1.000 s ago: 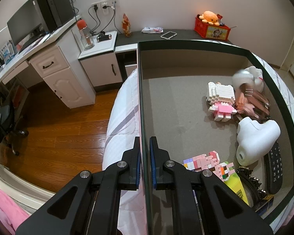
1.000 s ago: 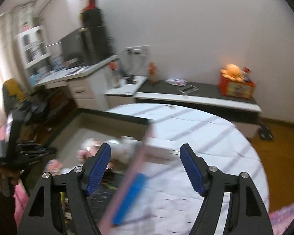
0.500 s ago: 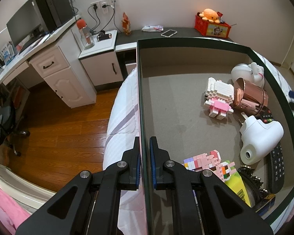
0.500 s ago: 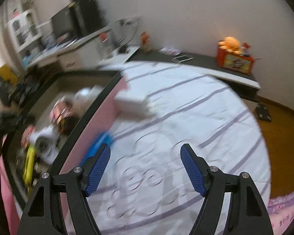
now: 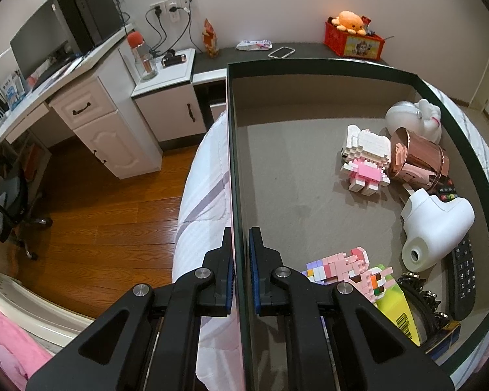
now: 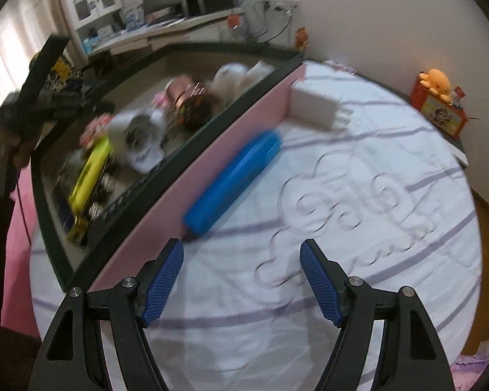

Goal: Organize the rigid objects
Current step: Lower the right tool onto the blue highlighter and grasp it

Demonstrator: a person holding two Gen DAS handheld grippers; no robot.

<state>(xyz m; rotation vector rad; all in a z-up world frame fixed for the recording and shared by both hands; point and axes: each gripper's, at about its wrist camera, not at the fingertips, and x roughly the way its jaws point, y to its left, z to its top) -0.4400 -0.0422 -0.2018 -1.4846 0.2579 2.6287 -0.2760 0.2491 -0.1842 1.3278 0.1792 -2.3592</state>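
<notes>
Right-wrist view: the right gripper (image 6: 241, 280) hangs over the white quilted bed (image 6: 358, 228) with its 2 blue-padded fingers (image 6: 162, 285) spread wide and nothing between them. Just beyond the left fingertip lies a blue cylinder (image 6: 233, 185), tilted away and up to the right, its long side against the pink outer wall of the box (image 6: 185, 195). Farther along that same wall sits a white block (image 6: 313, 106), also on the bed. Motion blur smears the box's contents in this view, so only a yellow shape and some pale ones can be made out.

Left-wrist view: the left gripper (image 5: 241, 254) is clamped on the near wall of the box, one finger inside and one outside, the dark green rim (image 5: 234, 163) running away between them. Inside, nearest, a pink brick figure (image 5: 348, 268) lies beside a yellow pack (image 5: 399, 312) that is cut off by the gripper body. Next come a black remote (image 5: 464, 277) along the right wall and a white device (image 5: 437, 224). Beyond these a copper cup (image 5: 417, 161) lies on its side touching a white-and-pink brick figure (image 5: 365, 156), with a white figurine (image 5: 414, 119) by the far corner. Past the box stand a white counter (image 5: 91, 107) and a red crate (image 5: 353, 40).
</notes>
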